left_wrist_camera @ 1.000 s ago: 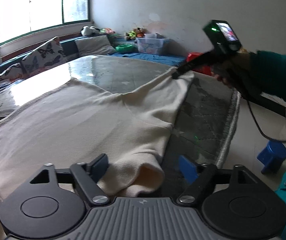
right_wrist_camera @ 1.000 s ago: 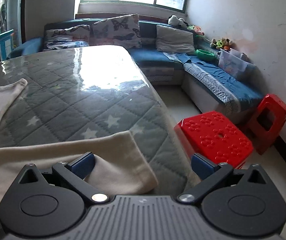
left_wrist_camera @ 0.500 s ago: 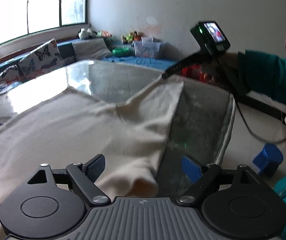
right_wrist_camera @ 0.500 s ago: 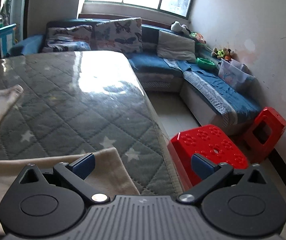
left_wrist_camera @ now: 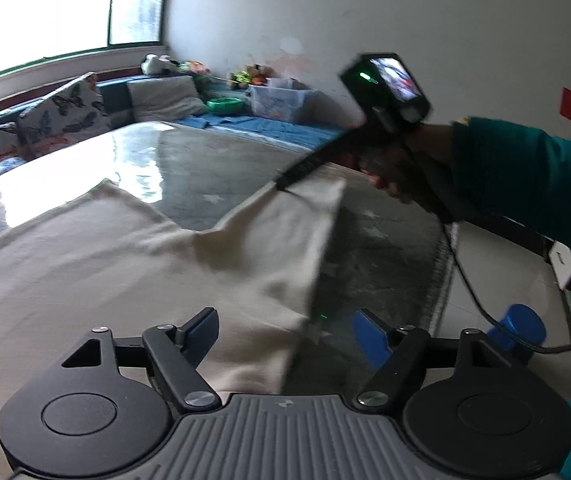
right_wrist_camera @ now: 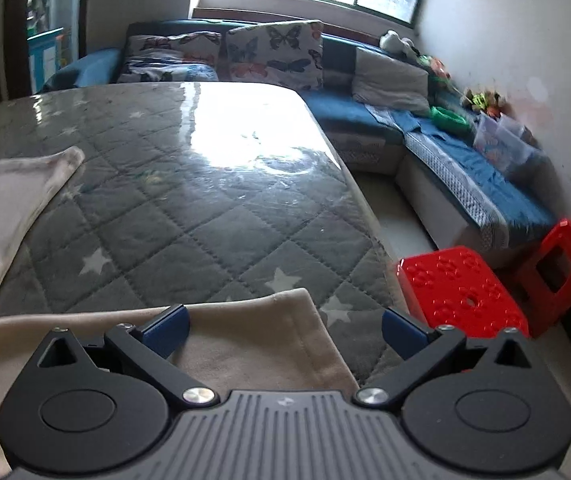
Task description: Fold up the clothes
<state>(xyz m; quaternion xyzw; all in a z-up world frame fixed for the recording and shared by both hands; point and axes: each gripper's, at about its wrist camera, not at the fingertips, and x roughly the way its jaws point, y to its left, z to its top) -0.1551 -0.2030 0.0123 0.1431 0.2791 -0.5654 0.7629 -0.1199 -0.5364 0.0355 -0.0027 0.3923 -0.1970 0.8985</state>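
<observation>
A cream garment (left_wrist_camera: 125, 264) lies spread on the grey quilted table (left_wrist_camera: 385, 248). My left gripper (left_wrist_camera: 289, 332) hovers low over its near side edge. Its jaws are closing with that edge between them, but the pads stand clear of the cloth. Farther off, a hand in a teal sleeve holds my right gripper (left_wrist_camera: 281, 186) at the end of the garment's sleeve. In the right wrist view my right gripper (right_wrist_camera: 285, 328) is wide open and the sleeve cuff (right_wrist_camera: 253, 332) lies between its fingers. The other sleeve (right_wrist_camera: 5, 208) rests at the left.
The table's right edge (left_wrist_camera: 445, 264) drops to the floor, where a blue stool (left_wrist_camera: 521, 328) and a cable sit. Two red stools (right_wrist_camera: 465, 292) stand beside the table. A blue corner sofa (right_wrist_camera: 445, 148) with cushions and a plastic box (left_wrist_camera: 281, 100) lines the walls.
The left jaws have narrowed around the garment's edge. The bunched fold near them has flattened and the sleeve is stretched straighter. The cuff now lies more centrally between the right fingers.
</observation>
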